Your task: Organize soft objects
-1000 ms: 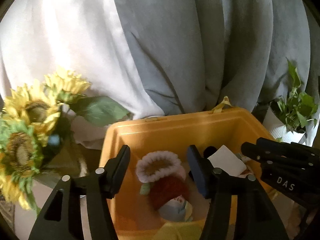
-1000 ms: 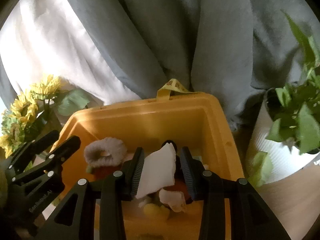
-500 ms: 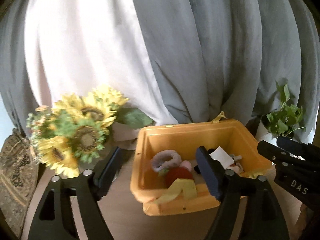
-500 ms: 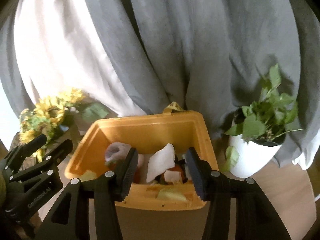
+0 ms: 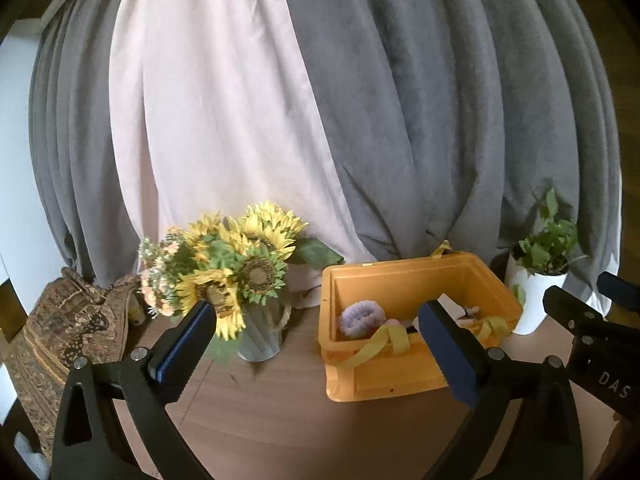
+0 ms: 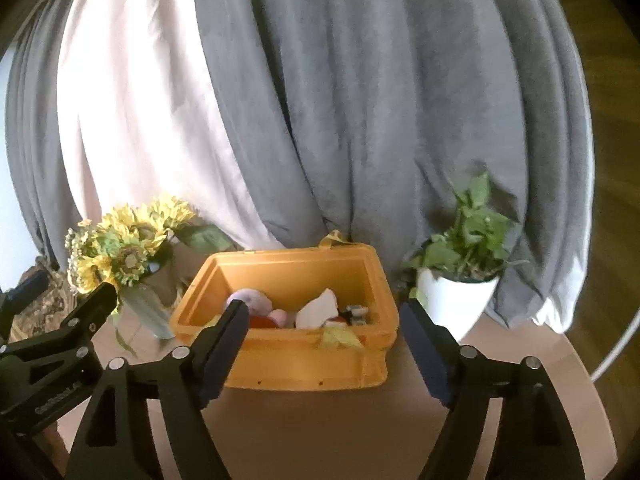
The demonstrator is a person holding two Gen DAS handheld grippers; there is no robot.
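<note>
An orange bin (image 5: pixel 400 376) (image 6: pixel 304 364) stands on the wooden table, holding soft items: a fluffy lilac scrunchie (image 5: pixel 362 316) (image 6: pixel 250 298), a white cloth piece (image 6: pixel 318 312), red and pink plush bits. Yellow straps (image 5: pixel 384 342) hang over its front rim. My left gripper (image 5: pixel 316 336) hovers back from the bin, jaws still opening, nothing between them. My right gripper (image 6: pixel 324 332) also hangs in front of the bin, jaws opening and empty. Each gripper shows at the edge of the other's view.
A vase of sunflowers (image 5: pixel 240 264) (image 6: pixel 128 248) stands left of the bin. A white pot with a green plant (image 5: pixel 540 292) (image 6: pixel 456 292) stands to its right. Grey and pale curtains (image 5: pixel 320 100) hang behind. A patterned cloth (image 5: pixel 68 328) lies far left.
Both grippers pulled back and up from inside the bin and opened wide. The right gripper let go of the white cloth piece, which now lies in the bin.
</note>
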